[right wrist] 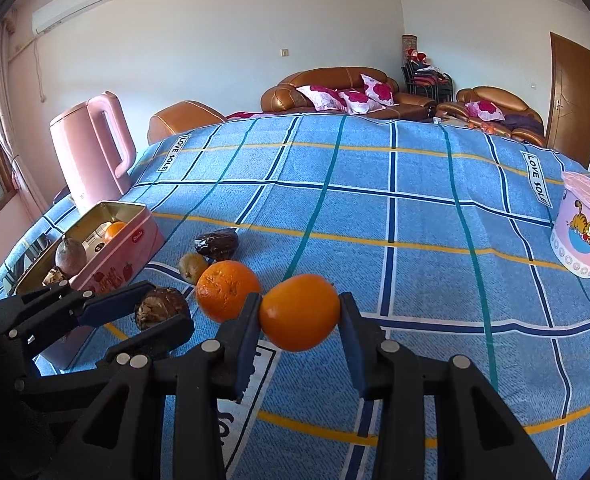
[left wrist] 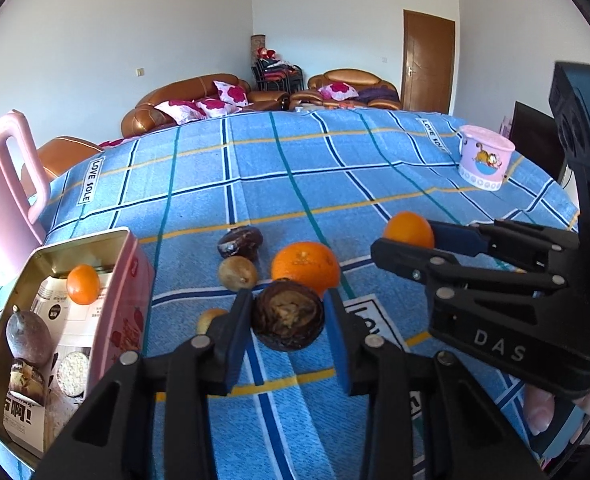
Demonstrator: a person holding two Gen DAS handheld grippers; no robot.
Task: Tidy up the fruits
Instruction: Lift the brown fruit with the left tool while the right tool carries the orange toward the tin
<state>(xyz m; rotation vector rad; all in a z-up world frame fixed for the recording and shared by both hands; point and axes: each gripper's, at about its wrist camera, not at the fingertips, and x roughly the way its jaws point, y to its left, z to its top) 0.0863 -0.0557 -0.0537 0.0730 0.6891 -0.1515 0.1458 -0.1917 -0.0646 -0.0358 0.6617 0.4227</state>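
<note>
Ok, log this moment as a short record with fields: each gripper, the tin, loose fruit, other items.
left gripper: shut on the dark brown fruit, low over the blue checked cloth
right gripper: shut on a small orange
pink tin: open, holds another small orange and a purplish fruit, over printed packets
loose fruit on cloth: large orange, tan fruit, dark wrinkled fruit, pale fruit partly hidden
other items: pink kettle, cartoon tub
</note>
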